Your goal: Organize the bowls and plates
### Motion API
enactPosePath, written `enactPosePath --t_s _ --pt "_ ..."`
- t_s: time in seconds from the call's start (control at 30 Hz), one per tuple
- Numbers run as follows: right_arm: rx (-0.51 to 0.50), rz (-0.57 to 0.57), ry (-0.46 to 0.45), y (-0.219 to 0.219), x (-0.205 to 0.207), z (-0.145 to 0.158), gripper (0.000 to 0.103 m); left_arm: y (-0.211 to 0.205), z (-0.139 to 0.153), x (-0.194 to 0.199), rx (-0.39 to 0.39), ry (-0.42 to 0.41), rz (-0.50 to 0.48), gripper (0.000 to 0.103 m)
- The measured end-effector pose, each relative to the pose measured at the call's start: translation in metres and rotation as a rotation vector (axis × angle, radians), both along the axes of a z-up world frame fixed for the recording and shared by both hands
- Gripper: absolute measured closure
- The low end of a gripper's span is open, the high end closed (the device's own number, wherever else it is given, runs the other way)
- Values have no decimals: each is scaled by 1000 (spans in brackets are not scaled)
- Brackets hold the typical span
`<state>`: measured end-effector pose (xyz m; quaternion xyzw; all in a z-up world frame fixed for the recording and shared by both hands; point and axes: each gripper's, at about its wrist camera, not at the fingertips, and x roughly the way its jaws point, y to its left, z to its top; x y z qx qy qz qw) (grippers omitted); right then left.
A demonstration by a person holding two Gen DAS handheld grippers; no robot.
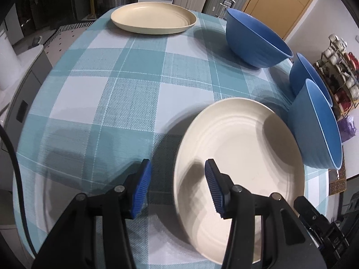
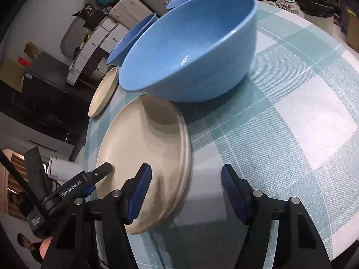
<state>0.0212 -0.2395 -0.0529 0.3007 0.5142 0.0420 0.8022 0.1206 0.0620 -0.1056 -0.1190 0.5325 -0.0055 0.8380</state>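
Three blue bowls (image 1: pixel 253 38) (image 1: pixel 310 80) (image 1: pixel 318 130) stand on the checked tablecloth (image 1: pixel 125 94), all w/ nothing inside. Near cream plate (image 1: pixel 240 148) lies beside them, bare; far plate (image 1: pixel 153 18) also bare. Left gripper (image 1: pixel 177 186) is spread wide over the near plate's rim, holding nothing. Right gripper (image 2: pixel 186 192) is spread too, holds nothing.

Right gripper (image 2: pixel 186 192) open over the checked tablecloth (image 2: pixel 291 123), its left finger above the near cream plate (image 2: pixel 143 157); big blue bowl (image 2: pixel 193 51) just beyond, far plate (image 2: pixel 104 92) left.
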Motion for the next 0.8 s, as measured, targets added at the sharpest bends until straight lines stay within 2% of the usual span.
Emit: enactPosePath --t_s 0.1,0.13,0.2,0.27,0.33,0.37,0.47,0.8 --pt "-17 -2 -9 4 -1 -1 39 0 -2 0 -17 1 0 54" --pt "-20 -6 -13 5 -2 -2 42 0 -2 0 -27 1 -1 54" --pt "-18 -7 -10 6 -3 -4 54 -1 -3 -1 -37 -1 1 55" --pt "-7 28 9 12 -1 -8 79 -4 -4 -2 -31 -1 -6 60" --pt "4 54 13 17 -2 -11 83 -6 -4 -2 -36 -3 -25 68" --pt "7 54 10 19 -3 -11 83 -8 -3 -2 -37 -1 -33 73" --pt "27 29 4 19 -4 -15 84 -9 -2 -4 -24 1 -24 74" --pt "23 83 -8 25 -1 -15 85 -1 0 -15 -9 -4 -7 76"
